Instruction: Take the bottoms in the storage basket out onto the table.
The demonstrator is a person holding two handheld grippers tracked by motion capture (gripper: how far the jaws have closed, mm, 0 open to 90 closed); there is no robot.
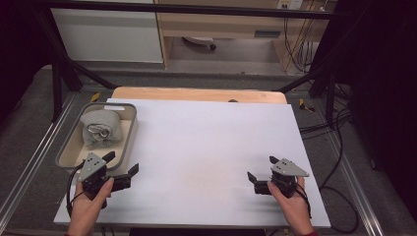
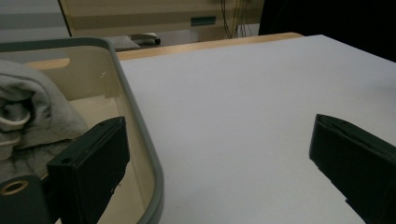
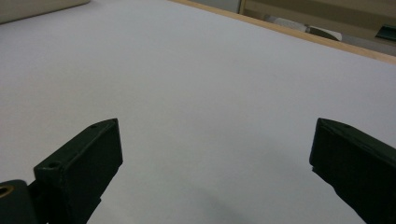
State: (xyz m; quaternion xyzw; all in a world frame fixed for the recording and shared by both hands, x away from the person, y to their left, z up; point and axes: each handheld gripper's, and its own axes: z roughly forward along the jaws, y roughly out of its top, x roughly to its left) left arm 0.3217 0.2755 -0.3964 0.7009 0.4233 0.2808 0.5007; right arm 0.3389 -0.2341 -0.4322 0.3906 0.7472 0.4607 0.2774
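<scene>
The left gripper (image 1: 124, 164), a black two-jaw tool with a grey three-cornered plate on top, was held in the person's left hand (image 1: 91, 204) at the near left of the table. Its jaws stood wide apart and grasped nothing. In the left gripper view one blocky matte jaw hung over the near rim of the tray and the other over bare board. The right gripper (image 1: 261, 169), of the same build, sat in the right hand (image 1: 291, 204) at the near right, well apart from the left one. Its jaws were also spread wide and empty, both over plain white surface in the right gripper view.

Just beyond the left gripper lay a shallow rectangular plastic tray (image 1: 129, 140) with rounded corners, a grey rim and a cream inside; a slot handle was cut in its far wall. In it, toward the far end, sat a bundled grey cloth (image 1: 101, 128), soft and fleecy, with a pale cord or trim showing in its folds in the left gripper view (image 2: 32, 105).

Both tray and grippers were over a smooth matte white board (image 1: 206, 147) that covered most of a light wooden tabletop (image 1: 196, 94), whose edge showed along the far side. Black cables trailed on the grey floor at the right. No writing or label could be read anywhere.
</scene>
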